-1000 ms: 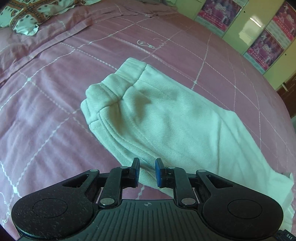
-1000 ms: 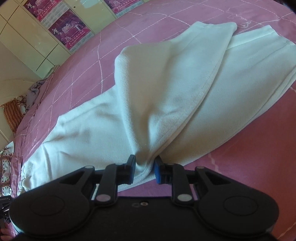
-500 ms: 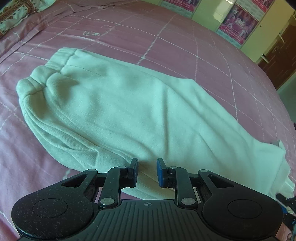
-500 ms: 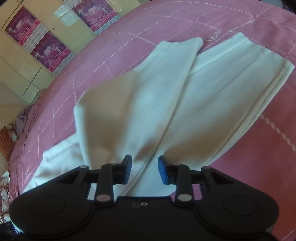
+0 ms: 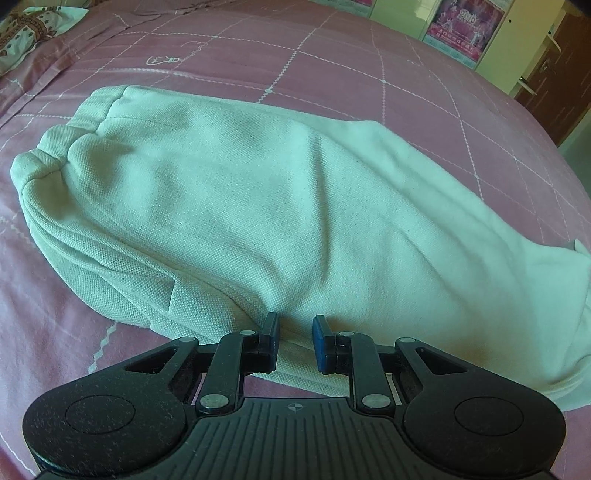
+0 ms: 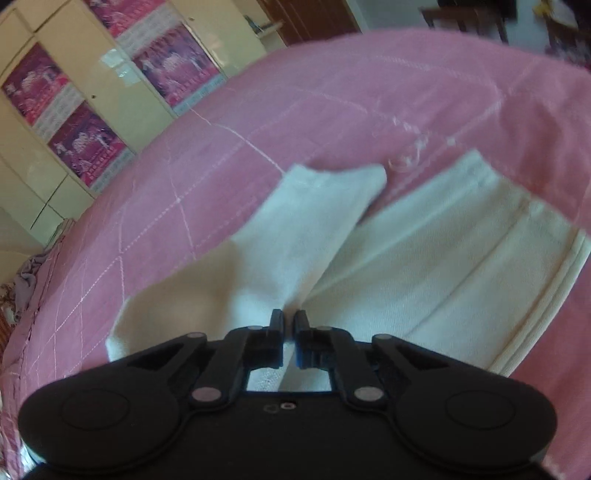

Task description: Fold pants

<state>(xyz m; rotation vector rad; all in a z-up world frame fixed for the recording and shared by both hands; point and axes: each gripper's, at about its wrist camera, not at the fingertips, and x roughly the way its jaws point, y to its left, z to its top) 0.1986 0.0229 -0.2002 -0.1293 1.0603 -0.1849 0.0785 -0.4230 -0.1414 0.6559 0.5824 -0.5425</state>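
Pale cream pants (image 5: 280, 206) lie folded lengthwise on a pink checked bedsheet (image 5: 332, 62), waistband at the left. My left gripper (image 5: 294, 343) is open at the near edge of the pants, its jaws straddling the cloth edge without pinching it. In the right wrist view the two legs of the pants (image 6: 424, 258) spread apart, the left leg's cuff lying skewed. My right gripper (image 6: 289, 328) has its jaws nearly together over the crotch; whether cloth is pinched between them is unclear in the blurred frame.
A patterned pillow (image 5: 26, 29) lies at the far left corner of the bed. Yellow wardrobe doors with purple posters (image 6: 85, 122) stand beyond the bed. A brown door (image 5: 554, 74) is at the far right.
My right gripper let go of the pants leg, opened, pulled back and then closed its jaws. My left gripper moved closer to the near edge of the pants and stayed open.
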